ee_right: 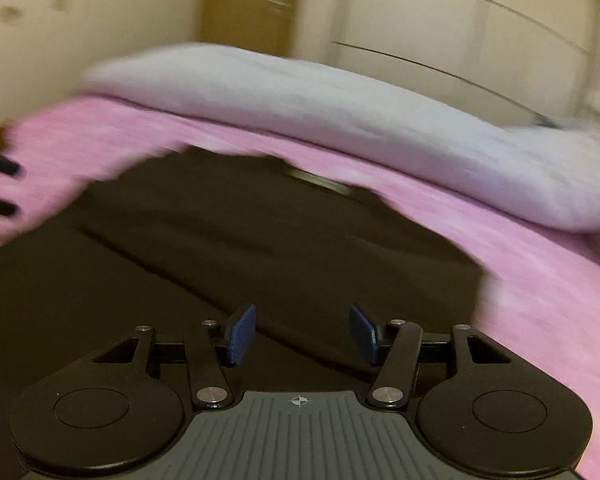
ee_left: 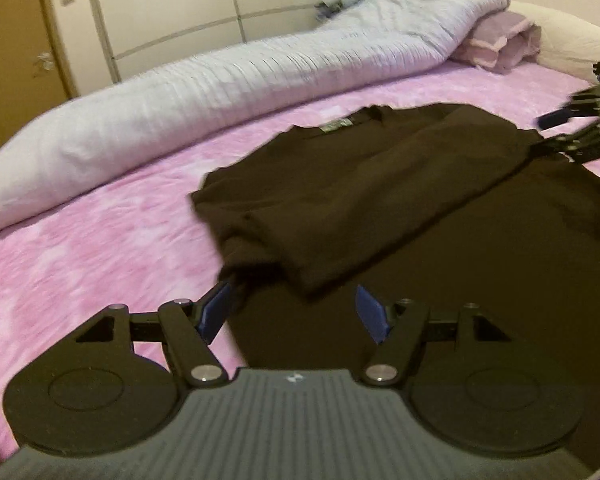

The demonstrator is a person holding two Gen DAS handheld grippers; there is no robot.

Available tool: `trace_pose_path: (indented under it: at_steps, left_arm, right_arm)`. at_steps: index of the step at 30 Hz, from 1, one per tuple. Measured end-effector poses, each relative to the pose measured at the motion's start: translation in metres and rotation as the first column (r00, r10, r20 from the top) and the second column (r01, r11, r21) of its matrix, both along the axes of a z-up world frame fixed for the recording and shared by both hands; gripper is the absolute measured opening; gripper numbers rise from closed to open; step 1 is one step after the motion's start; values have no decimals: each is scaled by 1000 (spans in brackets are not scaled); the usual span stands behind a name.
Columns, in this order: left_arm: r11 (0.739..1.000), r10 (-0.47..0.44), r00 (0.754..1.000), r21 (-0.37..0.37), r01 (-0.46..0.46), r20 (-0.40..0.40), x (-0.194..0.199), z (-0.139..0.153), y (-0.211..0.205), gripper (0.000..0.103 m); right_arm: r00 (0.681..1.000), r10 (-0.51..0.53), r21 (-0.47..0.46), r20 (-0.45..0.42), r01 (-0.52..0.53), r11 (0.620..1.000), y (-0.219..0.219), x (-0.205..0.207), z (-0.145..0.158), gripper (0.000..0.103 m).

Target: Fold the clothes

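A dark brown shirt lies on the pink bedsheet, one side folded over its middle, a green neck label at the collar. My left gripper hovers open over the shirt's near left edge, nothing between its blue pads. In the left wrist view the right gripper shows at the far right edge, open above the shirt's right side. The right wrist view is blurred: my right gripper is open over the shirt. The left gripper's fingers show at the left edge there.
A rolled pale grey quilt runs along the far side of the bed, also in the right wrist view. A folded lilac towel and a cream pillow lie at the back right. Wardrobe doors stand behind.
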State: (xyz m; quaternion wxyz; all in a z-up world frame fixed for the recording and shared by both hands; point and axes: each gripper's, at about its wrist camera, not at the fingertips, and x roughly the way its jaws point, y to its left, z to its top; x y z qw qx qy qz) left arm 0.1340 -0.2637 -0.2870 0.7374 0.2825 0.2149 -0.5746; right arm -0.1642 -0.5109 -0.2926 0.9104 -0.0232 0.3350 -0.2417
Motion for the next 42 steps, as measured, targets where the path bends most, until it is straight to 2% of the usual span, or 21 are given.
trace_pose_path:
  at_steps: [3,6,8,10,11,14,16,17,19,22,30,35,37,41,42]
  left_arm:
    - [1000,19,999,20,-18,-44,15,-10,-35,63]
    - [998,59,991,18,-58,-121,34,-16,-58,62]
    - [996,90,985,28,-87,-147,46,-19,-66,57]
    - [994,105,983,43,-100,-152,54,-22,-73,46]
    - [993,115,977,47,-108,-178,58,-24,-74,45]
    - [989,145,955,61,-134,-257,69,-30,-78,32]
    - [989,151,953,47,-144,-262,71,-29,-77,6]
    - [988,154,952,40,-149,-263,72,-28,-76,3]
    - [987,160,950,26,-159,-267,74,-27,-75,2]
    - [985,169,947,5,-174,-273,77,-25,-74,2]
    - [973,225,946,6,-230,-234,73,-29,-69,2]
    - [972,235,941,48,-231,-242,79,-37,-75,3]
    - [972,236,942,57,-229,-240,80,-33,-74,6]
    - [967,252,953,67,-244,-169,69,-15,-45,8]
    - [968,251,956,66,-243,-151,64,-11,-31,17]
  right_arm:
    - [990,-132,-40,-52,130,991,-31,-22,-14,56]
    - [986,-163,-12,-45,162,987,-53,-33,-26,56]
    - [987,-153,-16,-41,152,988,-60,-33,-31,56]
    - [990,-138,-26,-39,137,990,-66,-30,-36,56]
    - [990,-137,-26,-39,136,990,-68,-30,-37,56]
    - [989,-143,-15,-42,142,990,-77,-29,-39,56]
    - [988,-147,-8,-43,147,989,-82,-29,-40,56]
    - [988,-149,-5,-44,149,989,-85,-28,-41,56]
    - [978,-202,-47,-45,200,979,-86,-35,-42,56]
    - [967,-252,-7,-25,252,968,-93,-49,-45,56]
    - [975,-219,-62,-47,216,974,-89,-40,-46,56]
    - [971,-231,-50,-64,229,972,-90,-43,-48,58]
    - [967,-243,-46,-77,240,970,-90,-45,-46,58]
    - [954,-270,-52,-131,265,963,-76,-55,-34,58]
    - [953,-267,-49,-145,263,964,-69,-60,-31,58]
